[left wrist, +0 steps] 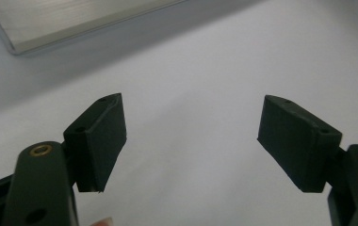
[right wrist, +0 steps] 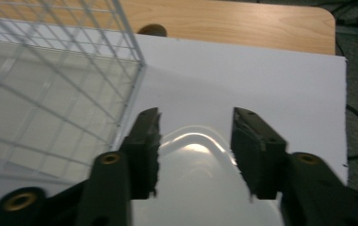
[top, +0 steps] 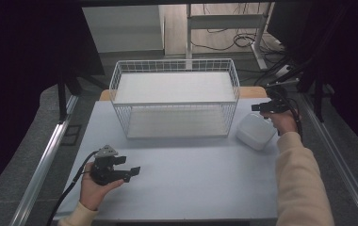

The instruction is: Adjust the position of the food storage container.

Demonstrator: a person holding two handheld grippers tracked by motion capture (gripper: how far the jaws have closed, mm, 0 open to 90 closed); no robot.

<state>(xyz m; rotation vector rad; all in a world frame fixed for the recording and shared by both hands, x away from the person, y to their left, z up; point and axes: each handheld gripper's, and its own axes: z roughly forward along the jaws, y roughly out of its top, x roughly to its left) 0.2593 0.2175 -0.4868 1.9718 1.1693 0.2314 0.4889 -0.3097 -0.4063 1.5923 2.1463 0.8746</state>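
white container (right wrist: pixel 200 183), between right fingers (right wrist: pixel 142 148)

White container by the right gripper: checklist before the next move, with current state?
1. White container on table, right of wire basket: ok.
2. Right gripper over container, fingers straddling its rim: ok.
3. Fingers pressing on container: cannot tell.
4. Basket top open to receive it: ok.
5. Left gripper open, holding nothing, away from container: ok.
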